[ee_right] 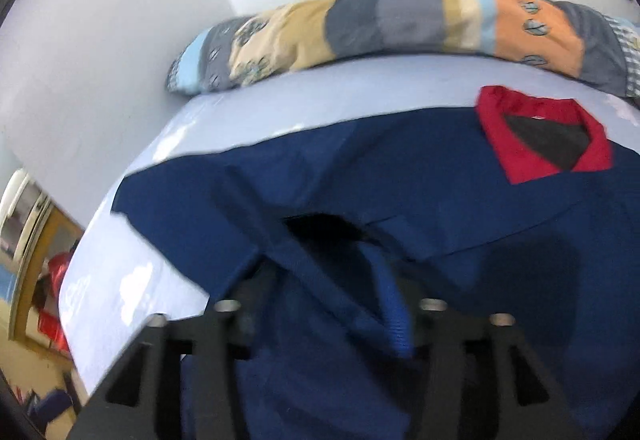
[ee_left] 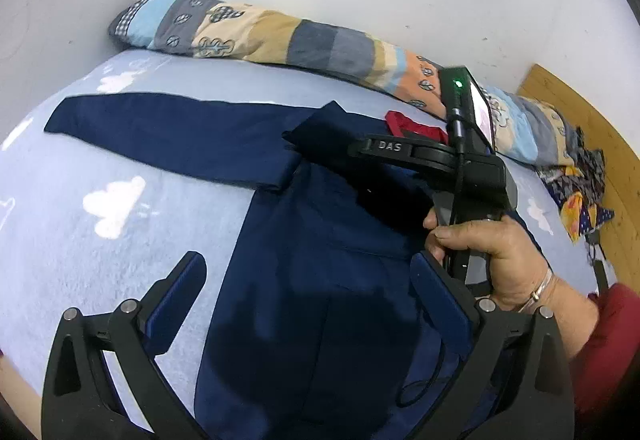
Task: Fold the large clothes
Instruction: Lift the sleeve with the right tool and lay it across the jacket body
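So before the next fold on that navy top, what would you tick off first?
1. Navy top lies spread on the bed: ok.
2. Its long sleeve is stretched flat and not yet folded in: not ok.
3. Left tool is open and holds nothing: ok.
4. Right tool is clear of the cloth: not ok, navy fabric bunches between its fingers.
5. Red collar is in view and flat: ok.
6. Patchwork pillow lies apart from the top: ok.
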